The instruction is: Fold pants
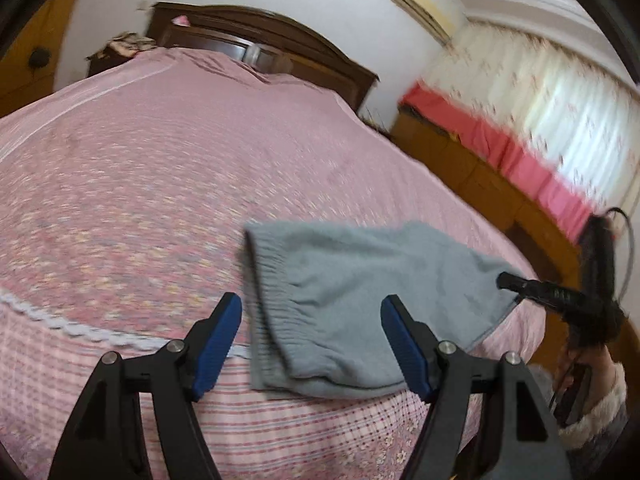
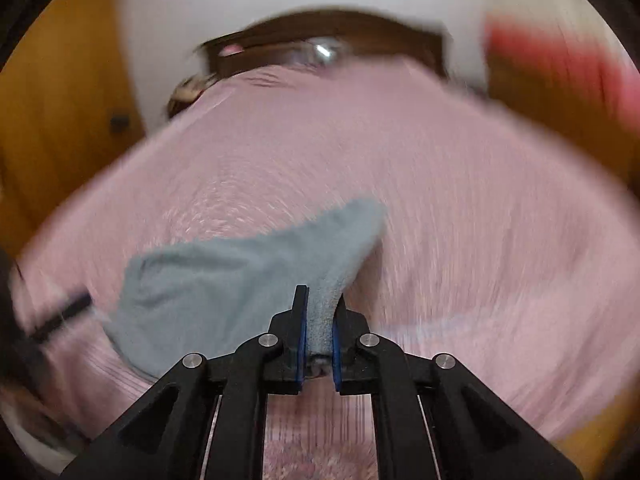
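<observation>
- Left wrist view: my left gripper (image 1: 311,312) is spread wide, its blue pads (image 1: 218,344) well apart and closed on nothing.
- Between and just beyond those two fingers lie the grey pants (image 1: 360,292), folded into a compact bundle on the pink bedspread (image 1: 140,184), near the bed's near edge and toward its right side.
- The gathered elastic waistband (image 1: 268,280) runs along the bundle's left edge, close to my left finger; whether the pad touches the cloth cannot be told.
- At the right of the same view, my right gripper (image 1: 505,280) reaches in from the side, its black tip at the right corner of the pants, which is drawn out toward it.
- Right wrist view: my right gripper (image 2: 320,312) is nearly pressed together, pinching a bunched fold of the pants (image 2: 224,280) between its blue-edged pads (image 2: 303,336).
- From that pinch the grey cloth spreads left and far across the bedspread (image 2: 460,240); this view is heavily motion-blurred, so finer detail is lost.
- A dark wooden headboard (image 1: 256,40) stands at the far end of the bed, with a white curtain (image 1: 540,92) and a red band (image 1: 500,148) beneath it to the right.
</observation>
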`<state>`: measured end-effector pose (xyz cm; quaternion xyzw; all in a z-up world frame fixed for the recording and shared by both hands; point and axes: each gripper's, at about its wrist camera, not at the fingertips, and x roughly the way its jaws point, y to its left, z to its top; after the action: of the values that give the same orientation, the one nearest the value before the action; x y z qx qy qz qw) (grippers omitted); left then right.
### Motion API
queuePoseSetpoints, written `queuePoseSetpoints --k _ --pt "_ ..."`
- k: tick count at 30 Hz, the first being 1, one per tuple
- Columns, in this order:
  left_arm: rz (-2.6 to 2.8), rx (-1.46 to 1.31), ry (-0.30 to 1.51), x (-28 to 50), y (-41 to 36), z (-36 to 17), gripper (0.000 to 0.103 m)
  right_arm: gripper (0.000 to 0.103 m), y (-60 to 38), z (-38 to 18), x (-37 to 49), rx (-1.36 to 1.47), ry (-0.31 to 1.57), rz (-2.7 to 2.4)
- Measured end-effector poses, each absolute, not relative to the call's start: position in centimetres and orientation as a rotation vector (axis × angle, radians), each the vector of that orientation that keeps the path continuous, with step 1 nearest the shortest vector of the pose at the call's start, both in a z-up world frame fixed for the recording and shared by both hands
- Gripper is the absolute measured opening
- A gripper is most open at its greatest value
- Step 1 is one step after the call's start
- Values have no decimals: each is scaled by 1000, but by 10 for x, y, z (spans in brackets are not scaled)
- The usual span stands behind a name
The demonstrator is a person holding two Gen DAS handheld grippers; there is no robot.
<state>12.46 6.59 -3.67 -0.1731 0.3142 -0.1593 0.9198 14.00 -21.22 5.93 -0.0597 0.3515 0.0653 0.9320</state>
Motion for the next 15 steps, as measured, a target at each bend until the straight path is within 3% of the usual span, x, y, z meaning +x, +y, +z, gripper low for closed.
queuePoseSetpoints --k 4,8,15 --pt "-262 -376 616 115 98 -32 75 10 -100 65 122 -520 581 218" --pt "-223 -419 618 107 126 -36 75 10 -20 8 89 -798 540 370" --pt "-130 -416 656 99 154 -53 75 10 -7 -30 87 -817 613 447"
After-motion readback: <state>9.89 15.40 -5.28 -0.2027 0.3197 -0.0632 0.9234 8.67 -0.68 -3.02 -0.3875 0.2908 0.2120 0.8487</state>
